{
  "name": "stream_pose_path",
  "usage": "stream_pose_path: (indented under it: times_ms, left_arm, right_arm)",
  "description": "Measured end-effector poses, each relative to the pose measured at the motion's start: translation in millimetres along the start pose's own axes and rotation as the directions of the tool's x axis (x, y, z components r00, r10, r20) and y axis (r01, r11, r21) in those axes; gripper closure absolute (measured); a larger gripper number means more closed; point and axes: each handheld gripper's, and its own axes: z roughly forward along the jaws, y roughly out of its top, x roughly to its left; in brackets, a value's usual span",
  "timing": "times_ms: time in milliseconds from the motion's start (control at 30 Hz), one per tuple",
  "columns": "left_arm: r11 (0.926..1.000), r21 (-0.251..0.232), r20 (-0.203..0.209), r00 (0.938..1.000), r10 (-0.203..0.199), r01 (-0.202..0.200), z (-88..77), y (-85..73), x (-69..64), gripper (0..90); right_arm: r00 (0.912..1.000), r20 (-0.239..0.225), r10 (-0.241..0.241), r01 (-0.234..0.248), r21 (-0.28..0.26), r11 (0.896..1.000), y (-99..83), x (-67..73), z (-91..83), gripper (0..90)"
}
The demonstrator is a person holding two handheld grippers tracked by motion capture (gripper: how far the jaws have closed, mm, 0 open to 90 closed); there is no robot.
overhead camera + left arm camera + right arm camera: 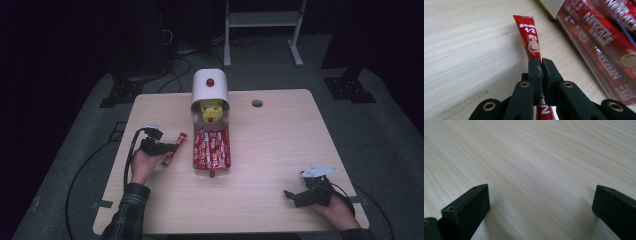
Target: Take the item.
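A red coffee stick sachet (pixel 529 40) is pinched between the jaws of my left gripper (pixel 540 65), which is shut on it. In the high view that sachet (pixel 174 148) slants just left of the dispenser's tray, low over the table, with the left gripper (pixel 169 148) at its near part. A white dispenser (pixel 210 86) with a red knob stands at the back middle; its clear tray (pixel 212 146) holds several red sachets. My right gripper (pixel 291 196) rests near the front right of the table, its jaws (pixel 539 207) wide apart over bare wood.
The light wooden table (pixel 280 140) has a round cable hole (pixel 257 103) at the back right. Cables run off the left edge. A white frame (pixel 262 25) stands on the floor behind the table.
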Motion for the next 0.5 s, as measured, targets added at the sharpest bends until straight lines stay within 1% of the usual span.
stream_pose_path:
  times_ms: [167,233,267,367,500]
  left_arm:
    - [0.9995,0.03,-0.002,1.0,-0.006,0.006,4.8,-1.8,0.3,85.4]
    - [0.9996,0.027,0.0,1.0,-0.006,0.006,5.8,-2.3,0.5,84.5]
    - [0.9994,0.032,0.004,0.9999,-0.009,0.009,6.4,-2.3,0.6,83.7]
    - [0.9993,0.036,0.0,1.0,-0.006,0.006,6.7,-2.0,0.0,80.6]
    - [0.9995,0.029,-0.002,1.0,-0.008,0.008,5.9,-1.6,-0.8,77.1]
  right_arm:
    - [1.0,0.0,0.0,0.0,0.0,1.0,0.0,0.0,0.0,0.4]
    - [1.0,0.0,0.0,0.0,0.0,1.0,0.0,0.0,0.0,0.3]
    - [1.0,0.0,0.0,0.0,0.0,1.0,0.0,0.0,-0.1,0.3]
    - [1.0,0.0,0.0,0.0,0.0,1.0,0.0,0.0,-0.1,0.3]
    - [1.0,0.0,0.0,0.0,0.0,1.0,-0.1,0.1,-0.1,0.4]
